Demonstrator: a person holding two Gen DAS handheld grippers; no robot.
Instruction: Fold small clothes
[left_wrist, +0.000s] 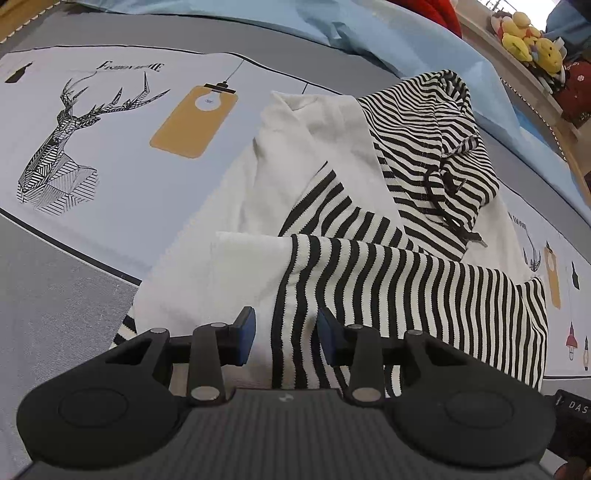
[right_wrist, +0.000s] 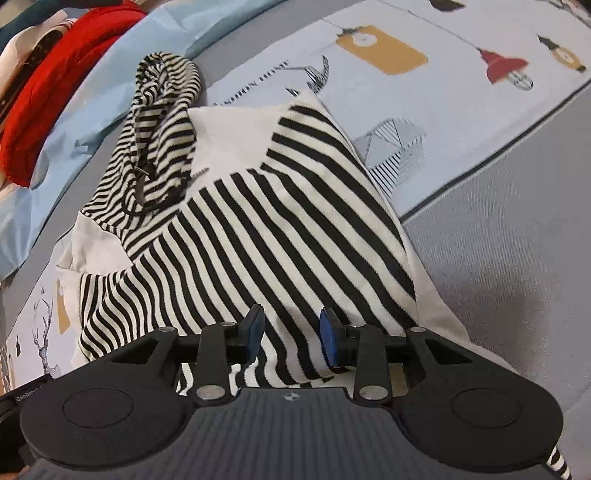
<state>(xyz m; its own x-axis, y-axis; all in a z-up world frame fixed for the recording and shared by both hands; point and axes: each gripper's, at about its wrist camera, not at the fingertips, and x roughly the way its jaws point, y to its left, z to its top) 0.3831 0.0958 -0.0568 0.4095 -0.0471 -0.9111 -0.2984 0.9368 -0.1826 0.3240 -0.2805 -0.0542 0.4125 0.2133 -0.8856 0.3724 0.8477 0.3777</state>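
Note:
A small white hoodie with black-and-white striped sleeves and hood (left_wrist: 332, 206) lies on the printed bed cover, sleeves folded across the body. My left gripper (left_wrist: 285, 338) is open over its near edge, with fabric between the blue pads (left_wrist: 246, 334) but not pinched. The same hoodie shows in the right wrist view (right_wrist: 266, 221), its striped hood (right_wrist: 162, 122) at the far left. My right gripper (right_wrist: 291, 338) is open just over the striped sleeve near the hem, pads (right_wrist: 329, 341) apart.
The bed cover (left_wrist: 92, 147) has deer and lamp prints. Light blue fabric (left_wrist: 369, 33) lies beyond the hoodie. Plush toys (left_wrist: 528, 37) sit on a shelf at the far right. A red garment (right_wrist: 55, 85) lies at the far left in the right wrist view.

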